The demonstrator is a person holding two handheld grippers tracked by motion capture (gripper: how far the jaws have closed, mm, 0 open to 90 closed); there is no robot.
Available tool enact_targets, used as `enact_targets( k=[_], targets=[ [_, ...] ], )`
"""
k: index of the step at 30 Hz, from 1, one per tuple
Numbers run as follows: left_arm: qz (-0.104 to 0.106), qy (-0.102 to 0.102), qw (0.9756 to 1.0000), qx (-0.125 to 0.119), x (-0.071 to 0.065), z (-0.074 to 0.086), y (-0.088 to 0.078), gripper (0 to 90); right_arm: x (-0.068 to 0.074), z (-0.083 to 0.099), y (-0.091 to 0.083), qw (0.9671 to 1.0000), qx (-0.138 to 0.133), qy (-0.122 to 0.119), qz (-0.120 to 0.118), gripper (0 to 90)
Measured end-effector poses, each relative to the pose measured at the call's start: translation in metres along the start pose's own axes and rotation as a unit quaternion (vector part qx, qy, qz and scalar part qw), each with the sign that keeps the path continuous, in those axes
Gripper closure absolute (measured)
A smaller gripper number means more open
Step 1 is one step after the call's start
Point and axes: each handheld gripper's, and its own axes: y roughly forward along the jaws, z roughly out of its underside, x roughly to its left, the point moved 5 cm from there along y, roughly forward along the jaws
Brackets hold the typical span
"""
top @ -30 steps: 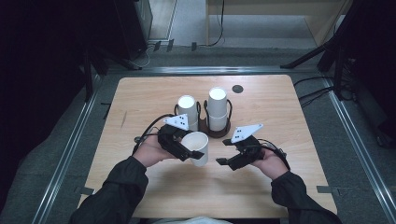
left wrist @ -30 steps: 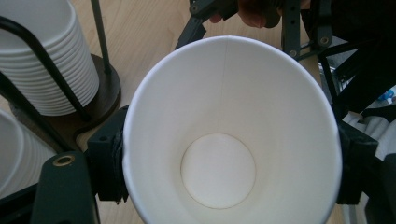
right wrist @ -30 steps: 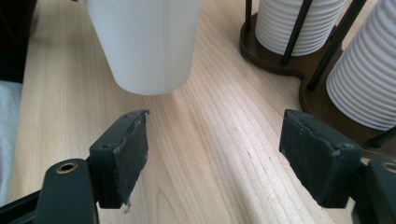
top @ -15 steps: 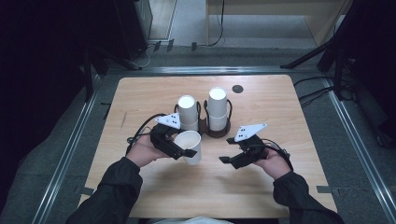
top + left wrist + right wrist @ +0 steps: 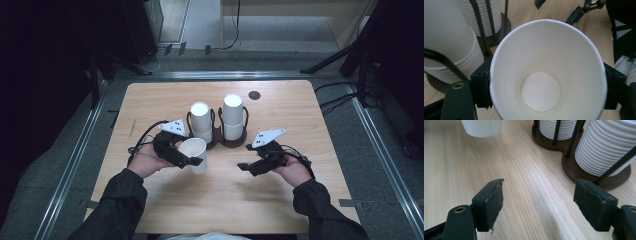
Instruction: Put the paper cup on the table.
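A white paper cup [image 5: 193, 148] stands upright with its mouth up, just in front of the cup holder, and my left gripper [image 5: 196, 160] is shut on its sides. In the left gripper view the cup [image 5: 546, 72] sits between the two black pads [image 5: 482, 87], which press on its rim. Behind it, a dark wooden holder [image 5: 220, 141] carries two stacks of white cups [image 5: 201, 120] [image 5: 233, 116] inside wire posts. To the right, my right gripper [image 5: 244, 164] hovers low over the table with its jaws open and nothing between them [image 5: 541, 205].
The light wooden table [image 5: 225, 200] has bare room in front of and beside both hands. A small dark disc [image 5: 254, 94] lies at the back right. In the right gripper view the cup stacks [image 5: 609, 147] and their base [image 5: 574, 167] are close ahead.
My left hand has carried the cup to the left, away from the right gripper. The right hand has stayed put.
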Motion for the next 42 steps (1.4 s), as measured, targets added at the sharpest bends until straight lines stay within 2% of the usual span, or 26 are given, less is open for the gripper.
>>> enact_targets(
  k=[5,8,13,21,29,32,42],
  targets=[
    [-0.010,-0.007,0.9999,-0.004,0.004,0.004,-0.007,20.6,0.001,-0.003,0.003,0.9999,-0.001,-0.004,-0.010,23.9],
    [-0.019,-0.013,0.9997,-0.003,0.009,0.008,-0.011,20.5,0.001,-0.003,0.005,0.9999,0.006,-0.002,-0.014,23.9],
    [-0.032,-0.025,0.9992,-0.003,0.019,0.015,-0.016,20.6,0.002,-0.005,0.005,0.9998,0.001,-0.006,-0.017,24.0],
    [-0.053,-0.039,0.9978,-0.004,0.033,0.023,-0.028,20.5,-0.004,-0.004,0.001,1.0000,-0.003,-0.001,-0.005,23.9],
    [-0.073,-0.055,0.9958,-0.005,0.046,0.031,-0.039,20.5,-0.004,-0.003,0.003,0.9999,0.004,-0.008,-0.004,24.0],
    [-0.069,-0.061,0.9956,-0.014,0.050,0.033,-0.044,20.6,-0.003,-0.002,0.005,0.9998,0.011,-0.015,-0.004,23.9],
    [-0.090,-0.085,0.9921,-0.022,0.066,0.044,-0.060,20.5,0.000,-0.003,0.006,0.9997,0.010,-0.023,-0.005,23.9]
  ],
)
